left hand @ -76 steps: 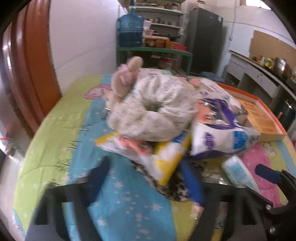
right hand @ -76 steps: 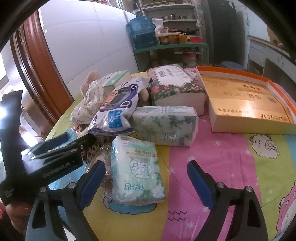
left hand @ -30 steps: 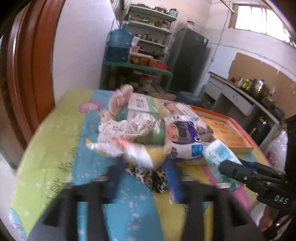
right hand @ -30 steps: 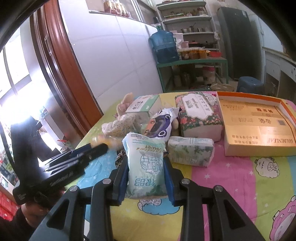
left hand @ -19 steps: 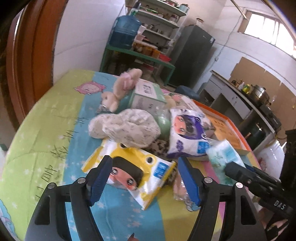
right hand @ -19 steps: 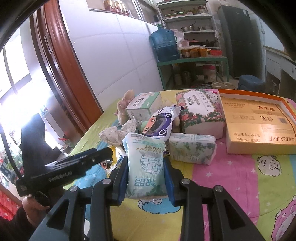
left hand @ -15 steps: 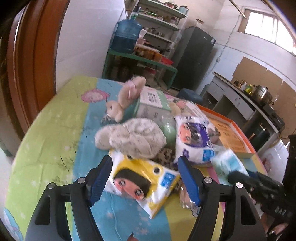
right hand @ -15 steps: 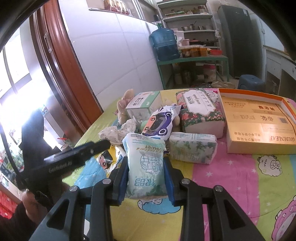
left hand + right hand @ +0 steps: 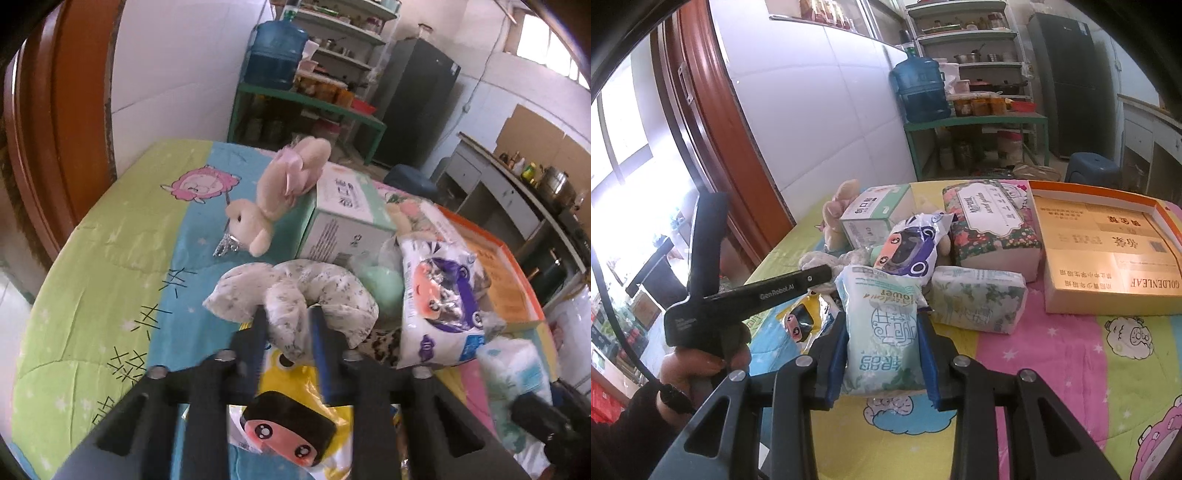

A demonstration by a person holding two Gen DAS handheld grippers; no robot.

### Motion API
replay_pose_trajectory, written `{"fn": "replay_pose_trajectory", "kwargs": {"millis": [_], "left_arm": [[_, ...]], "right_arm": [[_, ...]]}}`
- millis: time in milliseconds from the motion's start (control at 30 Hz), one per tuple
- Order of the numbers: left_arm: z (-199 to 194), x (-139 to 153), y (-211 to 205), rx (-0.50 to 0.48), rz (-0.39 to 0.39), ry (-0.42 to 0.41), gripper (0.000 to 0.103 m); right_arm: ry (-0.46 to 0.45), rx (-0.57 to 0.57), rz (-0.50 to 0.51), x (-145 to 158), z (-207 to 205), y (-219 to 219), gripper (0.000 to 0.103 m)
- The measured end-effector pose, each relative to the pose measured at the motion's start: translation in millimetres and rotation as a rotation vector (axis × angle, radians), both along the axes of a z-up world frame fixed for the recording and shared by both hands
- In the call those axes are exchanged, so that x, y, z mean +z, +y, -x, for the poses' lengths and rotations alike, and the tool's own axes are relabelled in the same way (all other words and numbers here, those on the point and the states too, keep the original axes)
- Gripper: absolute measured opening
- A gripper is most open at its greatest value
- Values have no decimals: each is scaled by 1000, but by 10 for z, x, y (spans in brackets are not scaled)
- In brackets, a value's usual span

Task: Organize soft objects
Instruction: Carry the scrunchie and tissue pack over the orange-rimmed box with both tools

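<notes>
The left gripper (image 9: 286, 326) has just been closing, and its blue pads now pinch a fold of the floral fabric pillow (image 9: 295, 295), which bulges out past the fingertips on both sides; the right gripper (image 9: 882, 332) is clamped on the pale green tissue pack (image 9: 882, 325), its pads pressing the pack's two long sides.

Directly below the left gripper lies the yellow cartoon packet (image 9: 291, 413); just beyond the pillow sit a mint-green soft lump (image 9: 382, 286) and the white tissue box (image 9: 343, 218), with the plush rabbit (image 9: 273, 195) leaning on that box's left edge; to the right of the left gripper stands the purple cartoon packet (image 9: 439, 295).

Ahead of the right gripper a floral tissue pack (image 9: 975, 299) lies just beside the held one; further on is the flowered tissue block (image 9: 993, 229); well to the right sits the orange-rimmed box (image 9: 1052, 186), which looks to hold only its own flat printed insert.

By my reading the sorting has hardly begun: two soft things are gripped but neither is placed; everything else sits in one jumbled heap on the patterned cloth (image 9: 1071, 350); where the things are meant to go cannot be told.
</notes>
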State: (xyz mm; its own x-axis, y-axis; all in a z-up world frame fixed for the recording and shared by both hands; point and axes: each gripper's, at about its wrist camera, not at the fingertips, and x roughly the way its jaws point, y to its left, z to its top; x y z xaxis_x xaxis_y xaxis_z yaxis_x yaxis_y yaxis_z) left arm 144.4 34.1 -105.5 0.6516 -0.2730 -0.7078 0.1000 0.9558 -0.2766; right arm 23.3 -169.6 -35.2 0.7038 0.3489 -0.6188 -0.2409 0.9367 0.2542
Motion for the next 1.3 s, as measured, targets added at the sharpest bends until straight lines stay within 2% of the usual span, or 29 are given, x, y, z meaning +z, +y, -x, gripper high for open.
{"fn": "replay_pose_trajectory", "kwargs": {"millis": [100, 300, 767, 1033, 1300], "left_arm": [[10, 6, -18, -13, -9, -26, 10], [192, 150, -83, -22, -45, -95, 9], [518, 1034, -232, -67, -75, -315, 9], [421, 1413, -468, -91, -93, -351, 9], [254, 1605, -1030, -155, -78, -370, 9]], "right_arm": [[4, -3, 4, -2, -9, -16, 36], [-23, -6, 21, 90, 35, -27, 36], [-139, -33, 76, 504, -136, -160, 36], [-178, -79, 91, 669, -377, -353, 36], [-196, -165, 108, 761, -547, -808, 36]]}}
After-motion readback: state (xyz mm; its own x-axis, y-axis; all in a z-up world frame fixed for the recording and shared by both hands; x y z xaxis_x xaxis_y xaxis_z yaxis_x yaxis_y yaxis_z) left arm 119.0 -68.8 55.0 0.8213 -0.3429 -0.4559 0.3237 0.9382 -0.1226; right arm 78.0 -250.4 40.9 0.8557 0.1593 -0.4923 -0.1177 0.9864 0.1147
